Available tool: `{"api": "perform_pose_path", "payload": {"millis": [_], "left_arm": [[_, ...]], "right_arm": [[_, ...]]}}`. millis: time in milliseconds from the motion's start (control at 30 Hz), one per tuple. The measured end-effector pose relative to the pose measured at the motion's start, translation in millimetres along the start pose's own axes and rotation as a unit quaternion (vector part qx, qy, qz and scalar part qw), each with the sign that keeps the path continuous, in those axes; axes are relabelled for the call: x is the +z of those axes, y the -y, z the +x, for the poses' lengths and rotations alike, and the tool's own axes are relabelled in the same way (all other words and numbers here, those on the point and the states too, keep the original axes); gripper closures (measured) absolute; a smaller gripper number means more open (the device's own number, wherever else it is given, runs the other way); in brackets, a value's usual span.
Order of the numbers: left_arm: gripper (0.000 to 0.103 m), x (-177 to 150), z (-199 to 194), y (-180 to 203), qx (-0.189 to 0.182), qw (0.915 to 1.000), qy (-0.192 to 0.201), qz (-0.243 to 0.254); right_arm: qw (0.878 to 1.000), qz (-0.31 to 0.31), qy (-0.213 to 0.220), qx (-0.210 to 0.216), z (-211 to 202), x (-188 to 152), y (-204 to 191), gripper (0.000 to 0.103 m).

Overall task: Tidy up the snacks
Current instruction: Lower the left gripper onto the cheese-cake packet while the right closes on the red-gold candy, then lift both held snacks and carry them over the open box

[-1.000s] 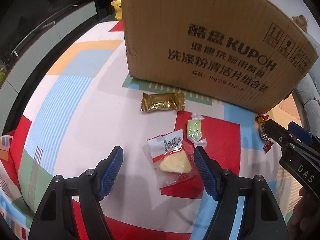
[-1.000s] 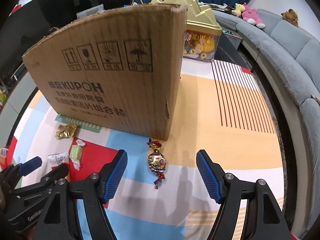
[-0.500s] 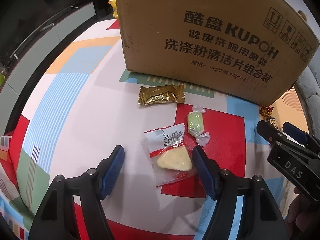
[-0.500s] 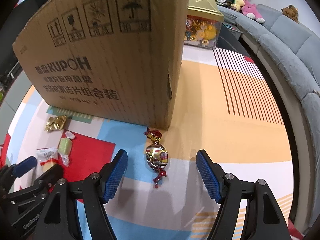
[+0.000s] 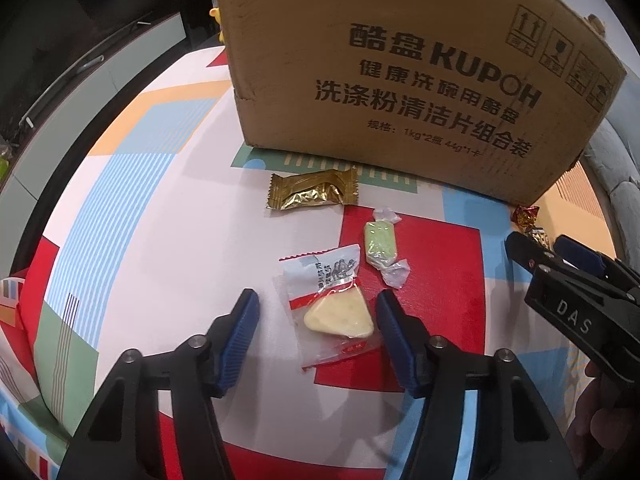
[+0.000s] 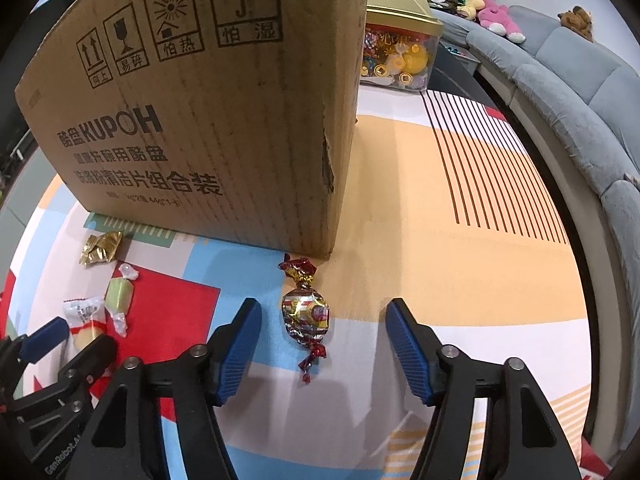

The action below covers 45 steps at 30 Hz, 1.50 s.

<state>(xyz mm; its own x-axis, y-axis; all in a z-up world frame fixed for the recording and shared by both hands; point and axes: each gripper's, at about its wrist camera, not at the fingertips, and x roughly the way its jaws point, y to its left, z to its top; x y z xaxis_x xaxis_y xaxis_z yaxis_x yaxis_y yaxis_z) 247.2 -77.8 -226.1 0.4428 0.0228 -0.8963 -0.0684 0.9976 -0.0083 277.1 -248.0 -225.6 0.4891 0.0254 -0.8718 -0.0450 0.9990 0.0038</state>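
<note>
Two tongs hang low over a bright patchwork cloth, and both are wide open with nothing held. The left gripper has its blue pads on either side of a clear packet with a pale yellow wedge inside. The right pad is very near the packet's edge; I cannot tell if it touches.

The right gripper has a shiny red and silver twisted candy lying between its pads, closer to the left one.

Just past the wedge packet lies a green candy in a clear twist wrap, on a red patch of the cloth. A gold foil packet lies a bit farther on, near the foot of a big brown cardboard box. The box stands like a wall right behind all the snacks, and the twisted candy sits just by its near corner.

On the far side of that corner the orange cloth is bare. A clear tub with a gold lid stands behind the box, and a grey sofa curves along the far right edge.
</note>
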Motion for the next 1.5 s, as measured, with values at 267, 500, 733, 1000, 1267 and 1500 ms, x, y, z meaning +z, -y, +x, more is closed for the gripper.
{"api": "perform_pose_path", "payload": {"millis": [267,500,733,1000,1267,1500], "left_arm": [[0.065,-3,-6,7,-0.009,0.9999,0.004,0.011],[0.069,-2,-8,6,-0.01,0.9999,0.003,0.012],[0.069,0,-12,0,-0.006,0.9999,0.001,0.009],[0.069,5,-26,-3,-0.001,0.9999,0.009,0.008],[0.069,9,-47,-9,-0.003,0.9997,0.021,0.009],[0.069,15,-67,-9,-0.011,0.9993,0.031,0.015]], "right_arm": [[1.0,0.003,0.003,-0.002,-3,-1,1,0.062],[1.0,0.005,-0.001,0.005,-7,-4,0,0.08],[1.0,0.007,-0.002,0.008,-15,-9,-1,0.08],[1.0,0.016,0.003,0.011,-33,-11,-6,0.08],[1.0,0.015,0.017,0.012,-56,-8,-11,0.08],[0.999,0.013,0.031,0.011,-78,-9,-13,0.08]]}}
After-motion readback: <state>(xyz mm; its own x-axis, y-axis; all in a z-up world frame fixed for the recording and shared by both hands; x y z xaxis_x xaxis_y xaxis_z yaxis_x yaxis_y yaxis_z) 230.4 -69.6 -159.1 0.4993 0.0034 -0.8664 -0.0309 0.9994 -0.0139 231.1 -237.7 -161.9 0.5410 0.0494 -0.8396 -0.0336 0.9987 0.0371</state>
